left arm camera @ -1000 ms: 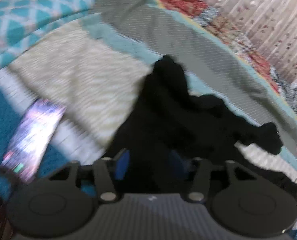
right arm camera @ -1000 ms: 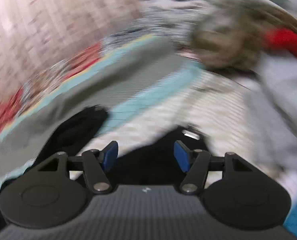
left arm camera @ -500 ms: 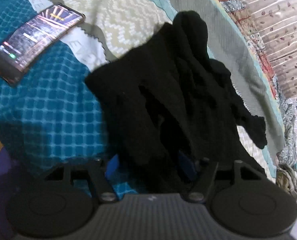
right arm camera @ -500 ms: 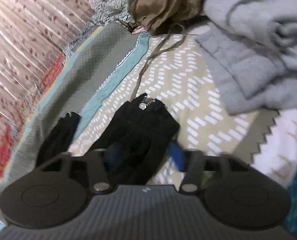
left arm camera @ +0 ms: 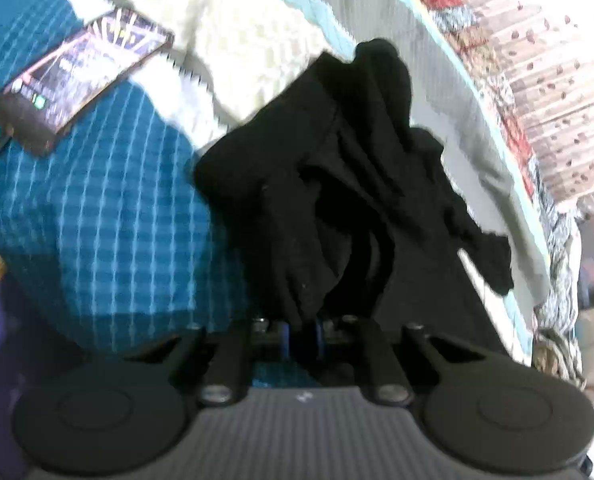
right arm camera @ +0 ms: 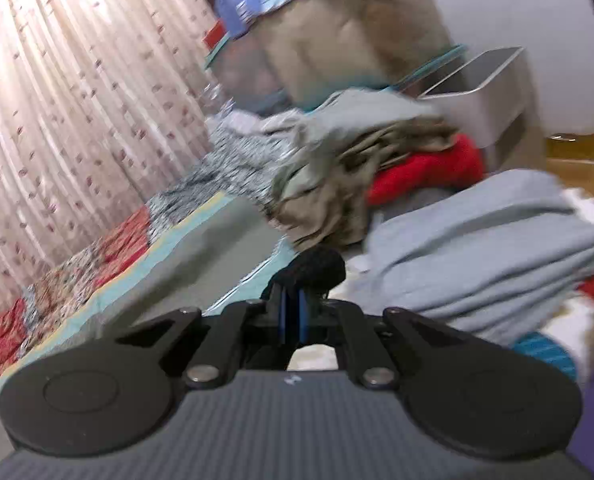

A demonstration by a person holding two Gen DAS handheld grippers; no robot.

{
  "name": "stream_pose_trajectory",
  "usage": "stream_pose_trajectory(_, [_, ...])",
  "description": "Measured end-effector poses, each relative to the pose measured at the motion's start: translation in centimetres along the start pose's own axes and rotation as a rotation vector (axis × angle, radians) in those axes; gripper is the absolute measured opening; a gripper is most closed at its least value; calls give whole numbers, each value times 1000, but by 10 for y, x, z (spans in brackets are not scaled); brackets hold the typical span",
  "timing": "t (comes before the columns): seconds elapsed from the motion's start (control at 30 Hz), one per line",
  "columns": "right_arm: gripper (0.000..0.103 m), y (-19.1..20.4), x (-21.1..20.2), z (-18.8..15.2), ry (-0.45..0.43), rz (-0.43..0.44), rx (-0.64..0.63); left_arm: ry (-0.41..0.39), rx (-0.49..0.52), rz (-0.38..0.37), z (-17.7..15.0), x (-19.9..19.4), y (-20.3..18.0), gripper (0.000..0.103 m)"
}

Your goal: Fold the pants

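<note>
Behind the black pants [left arm camera: 337, 184], the bed cover is hidden. The phone [left arm camera: 77, 80] beside the pants is too blurred to read.

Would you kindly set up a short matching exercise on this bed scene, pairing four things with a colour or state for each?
Column one:
1. pants
2. phone
3. folded blanket
4. left gripper

Column two:
A. screen lit, lying on the blue checked cover
B. grey, stacked at the right of the right wrist view
C. black, crumpled on the bed
D. shut on black cloth

Pairs: 1-C, 2-A, 3-B, 4-D
</note>
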State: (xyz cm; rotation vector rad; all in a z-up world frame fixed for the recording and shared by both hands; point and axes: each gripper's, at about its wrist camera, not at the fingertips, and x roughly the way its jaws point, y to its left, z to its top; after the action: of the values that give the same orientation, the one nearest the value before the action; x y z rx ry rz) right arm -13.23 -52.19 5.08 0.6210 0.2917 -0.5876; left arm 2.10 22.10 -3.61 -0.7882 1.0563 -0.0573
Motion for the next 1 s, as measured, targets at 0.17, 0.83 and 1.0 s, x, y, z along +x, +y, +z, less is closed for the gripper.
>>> stream_pose_trajectory(0.17, [9,-33,4,-52,135,-165,-43,5,81,119,-25,8,2,10])
stream_pose_trajectory(0.83, [60,13,-23,-67,46,-193,-50,-60,-90,-76,18,-13,52,63])
stream_pose_trajectory(1.0, [60,74,1,-111,219,-27,-168,-77,-178,-156,19,18,61,44])
